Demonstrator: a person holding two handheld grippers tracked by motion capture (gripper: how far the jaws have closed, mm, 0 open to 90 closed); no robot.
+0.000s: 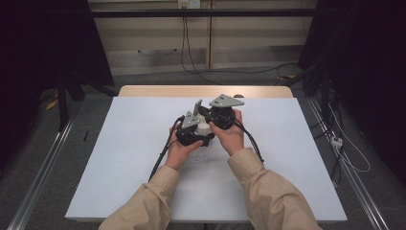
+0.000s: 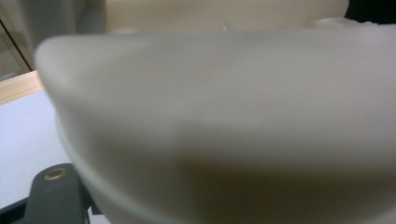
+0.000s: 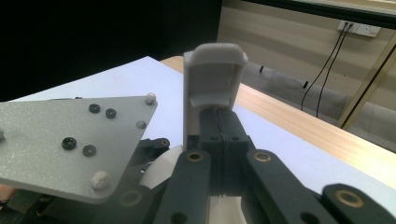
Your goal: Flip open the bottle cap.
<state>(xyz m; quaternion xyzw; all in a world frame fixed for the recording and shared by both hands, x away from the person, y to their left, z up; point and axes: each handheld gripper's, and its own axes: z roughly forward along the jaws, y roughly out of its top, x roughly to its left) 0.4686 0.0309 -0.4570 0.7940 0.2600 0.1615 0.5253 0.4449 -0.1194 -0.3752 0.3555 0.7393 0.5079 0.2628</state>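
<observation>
Two tongs are held close together over the middle of the desk (image 1: 143, 158), one in each hand. The right tongs (image 3: 218, 126) are seen in the right gripper view with their black jaws pressed together, and a white cap-like piece (image 3: 212, 79) stands upright just beyond the tips; whether it is pinched or merely fitted on the jaw cannot be told. The left tongs (image 1: 194, 134) are held by the left hand (image 1: 179, 151) just to the left of the right hand (image 1: 230, 136). In the left gripper view a blurred white rounded object (image 2: 224, 121) lies right against the lens and stands in the way, so it cannot be told whether the left tongs are spread or pressed together. Two grey three-cornered plates are counted in the high view, one on each tool. Two black cables trail toward the near edge. One white sheet covers the desk, with a strip of bare wood (image 1: 206, 91) at the far edge. Two beige sleeves come in from the near side.
</observation>
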